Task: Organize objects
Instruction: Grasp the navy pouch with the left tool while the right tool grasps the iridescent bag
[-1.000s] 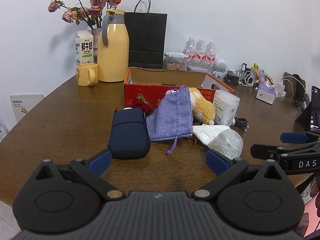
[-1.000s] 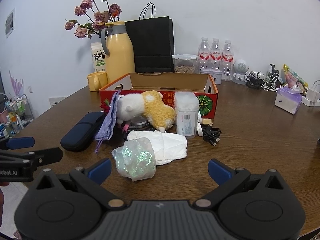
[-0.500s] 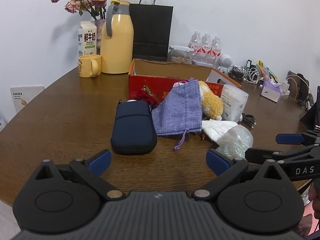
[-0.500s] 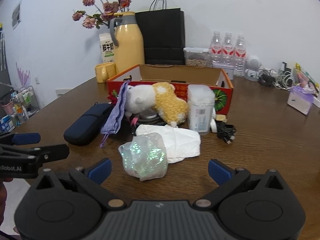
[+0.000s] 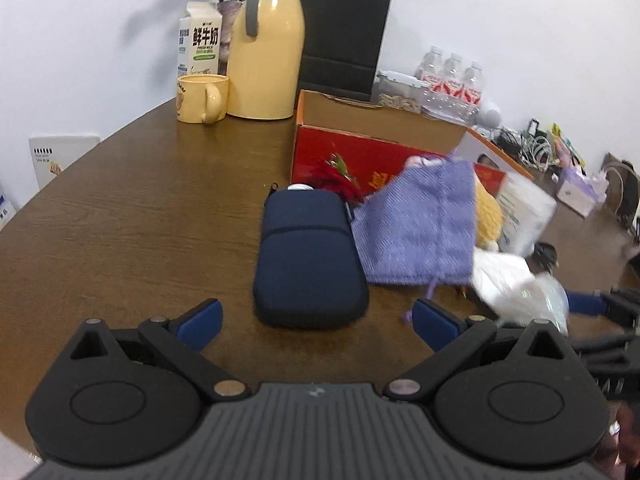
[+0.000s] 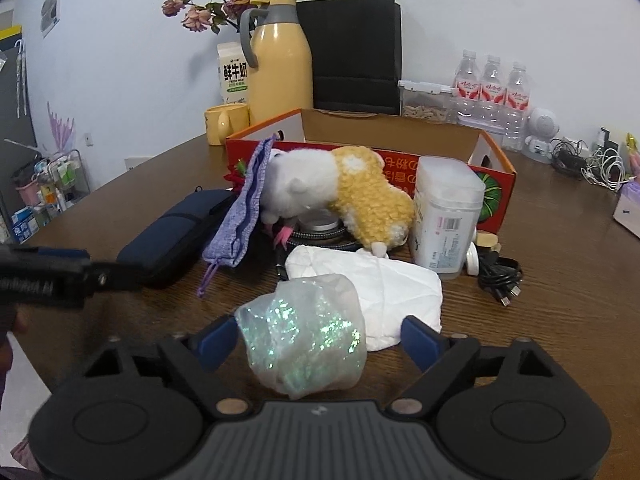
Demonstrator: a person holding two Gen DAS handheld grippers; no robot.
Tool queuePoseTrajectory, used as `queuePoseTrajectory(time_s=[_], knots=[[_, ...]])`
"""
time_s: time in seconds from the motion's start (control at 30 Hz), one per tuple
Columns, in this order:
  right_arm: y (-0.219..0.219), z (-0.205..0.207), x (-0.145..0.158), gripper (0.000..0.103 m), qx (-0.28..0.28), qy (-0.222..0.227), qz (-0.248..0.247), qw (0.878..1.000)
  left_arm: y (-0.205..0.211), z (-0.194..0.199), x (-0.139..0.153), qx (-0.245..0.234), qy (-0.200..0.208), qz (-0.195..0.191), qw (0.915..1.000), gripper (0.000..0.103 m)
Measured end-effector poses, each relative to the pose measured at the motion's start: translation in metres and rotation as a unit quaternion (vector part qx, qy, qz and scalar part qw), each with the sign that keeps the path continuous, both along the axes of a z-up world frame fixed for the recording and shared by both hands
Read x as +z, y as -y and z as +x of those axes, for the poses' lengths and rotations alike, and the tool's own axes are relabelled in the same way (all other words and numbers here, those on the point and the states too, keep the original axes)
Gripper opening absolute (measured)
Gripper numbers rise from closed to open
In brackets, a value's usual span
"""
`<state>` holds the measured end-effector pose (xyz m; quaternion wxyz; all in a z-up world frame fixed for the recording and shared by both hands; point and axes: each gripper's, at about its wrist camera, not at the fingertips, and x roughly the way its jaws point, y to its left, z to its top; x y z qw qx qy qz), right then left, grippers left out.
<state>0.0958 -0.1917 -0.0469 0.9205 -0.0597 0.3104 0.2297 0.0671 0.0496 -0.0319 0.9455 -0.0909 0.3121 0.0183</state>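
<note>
Between right tongs [image 6: 316, 338] closing, iridescent wrap [image 6: 304, 332], left tongs [image 5: 316, 318] wide open, empty

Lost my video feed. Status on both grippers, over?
Left gripper open, short of navy case. Right gripper jaws just closing around iridescent bag, not yet gripping. White packet right behind.

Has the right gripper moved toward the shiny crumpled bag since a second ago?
Yes. The right gripper has come forward, closing, so its fingers now flank the shiny bag, which looks unmoved beside the white paper.
</note>
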Motion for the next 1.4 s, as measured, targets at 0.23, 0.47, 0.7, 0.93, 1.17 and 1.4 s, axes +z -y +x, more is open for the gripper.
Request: queuePoseTrajectory(time_s=[0.23, 0.47, 0.7, 0.93, 1.17, 1.4], knots=[[0.002, 0.009, -0.006, 0.051, 0.012, -0.011, 0.009, 1.0, -0.002, 0.029, 0.002, 0.003, 0.001, 0.004, 1.0, 0.103], [0.011, 0.007, 0.003, 0.046, 0.01, 0.013, 0.039, 0.999, -0.005, 0.051, -0.002, 0.025, -0.015, 0.014, 0.9995, 0.1], [0.02, 0.011, 0.009, 0.046, -0.003, 0.023, 0.052, 0.998, -0.003, 0.08, -0.012, 0.028, -0.046, 0.02, 0.9983, 0.083], [0.023, 0.009, 0.01, 0.046, -0.003, 0.026, 0.056, 0.998, 0.003, 0.076, -0.009, 0.029, -0.028, 0.036, 0.9985, 0.065], [0.025, 0.009, 0.014, 0.046, 0.002, 0.037, 0.061, 0.997, 0.0, 0.058, 0.012, 0.032, 0.007, 0.037, 0.9988, 0.064], [0.02, 0.017, 0.033, 0.046, 0.015, 0.076, 0.069, 0.995, 0.001, 0.053, 0.051, 0.025, 0.069, 0.041, 0.9965, 0.064]])
